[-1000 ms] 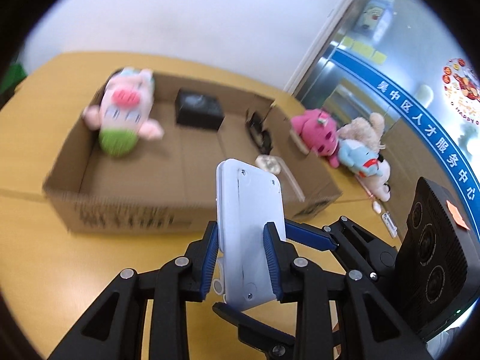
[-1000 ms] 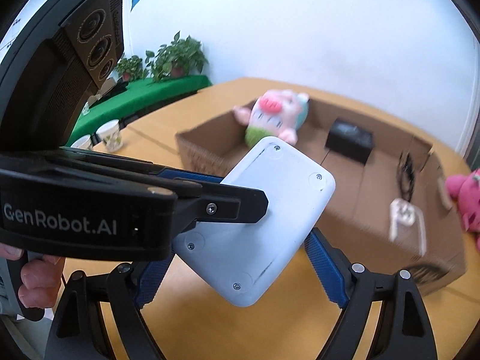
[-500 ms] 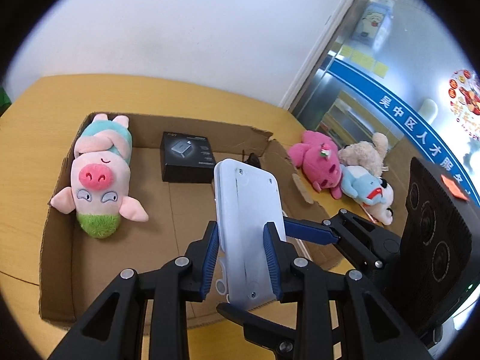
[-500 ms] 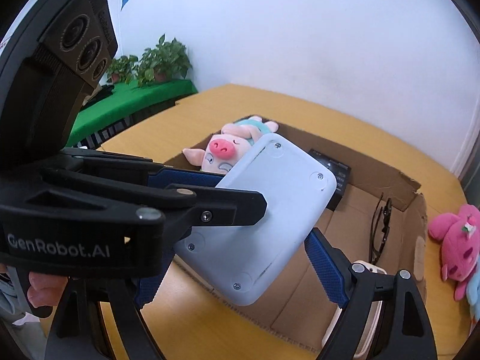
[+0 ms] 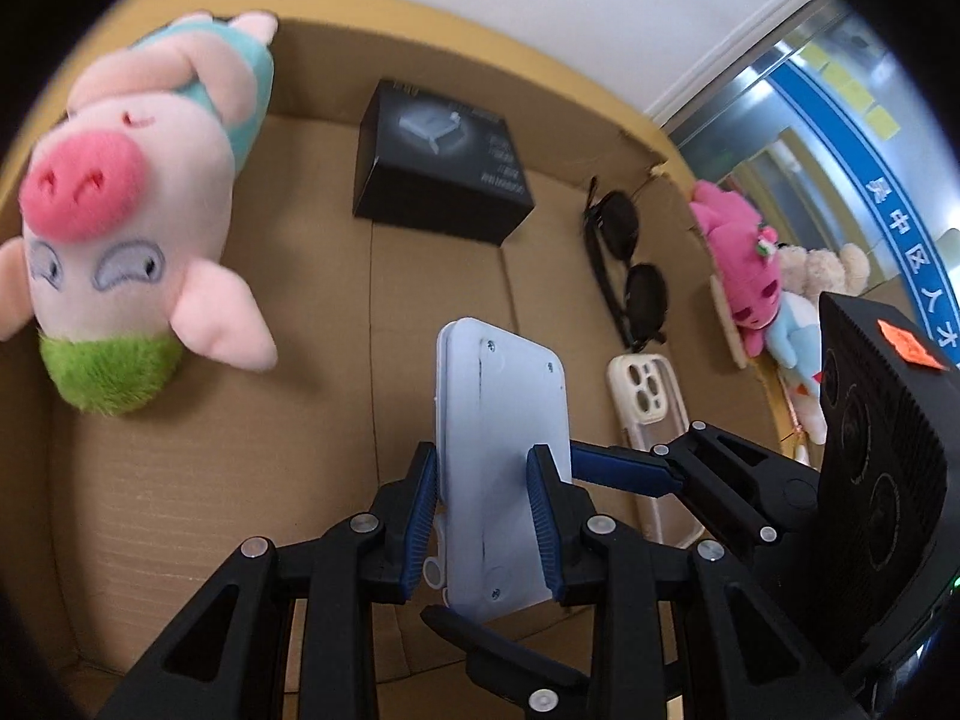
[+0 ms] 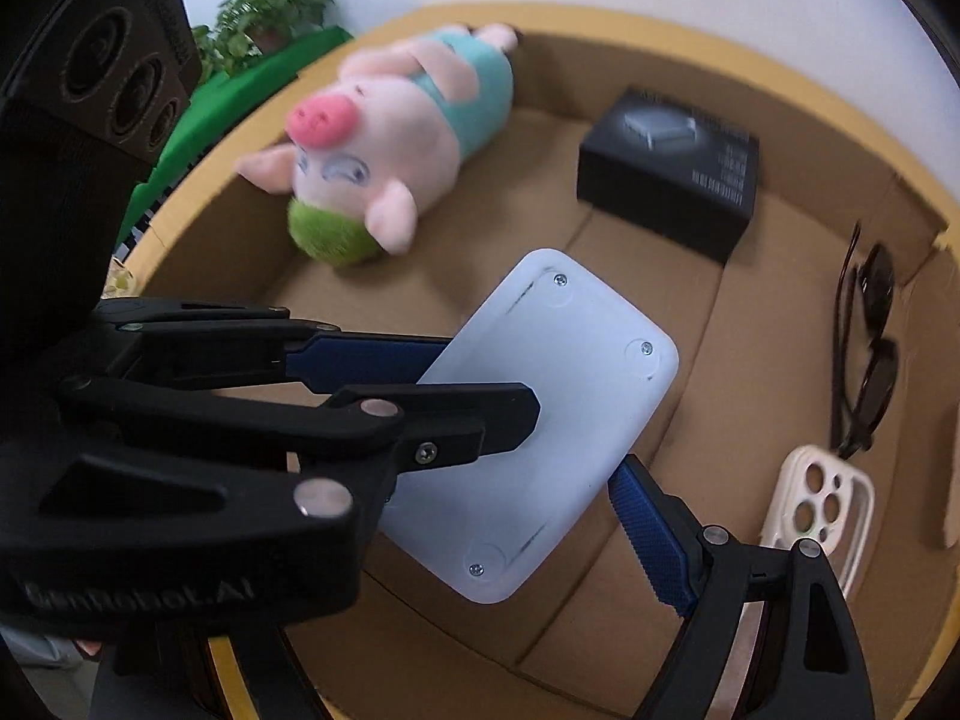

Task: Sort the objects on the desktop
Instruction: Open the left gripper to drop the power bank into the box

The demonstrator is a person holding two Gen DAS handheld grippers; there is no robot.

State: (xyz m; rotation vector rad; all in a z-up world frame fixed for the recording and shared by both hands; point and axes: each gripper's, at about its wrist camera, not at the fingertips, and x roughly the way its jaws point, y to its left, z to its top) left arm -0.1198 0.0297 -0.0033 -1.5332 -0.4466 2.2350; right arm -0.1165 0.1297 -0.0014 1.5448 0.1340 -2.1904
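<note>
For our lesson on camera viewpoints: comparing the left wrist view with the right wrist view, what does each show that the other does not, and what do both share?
Only the left wrist view shows the plush toys heaped outside the box on the right, and the blue-lettered glass behind them.

Only the right wrist view shows the potted plant and green surface beyond the table.

Both show the cardboard box, the pig plush, black box, sunglasses, phone case, and the white device gripped across by the left claw and also by the right claw.

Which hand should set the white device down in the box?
Left. The left tongs clamp the white device above the cardboard box; the right tongs only straddle it, so open those first.
</note>
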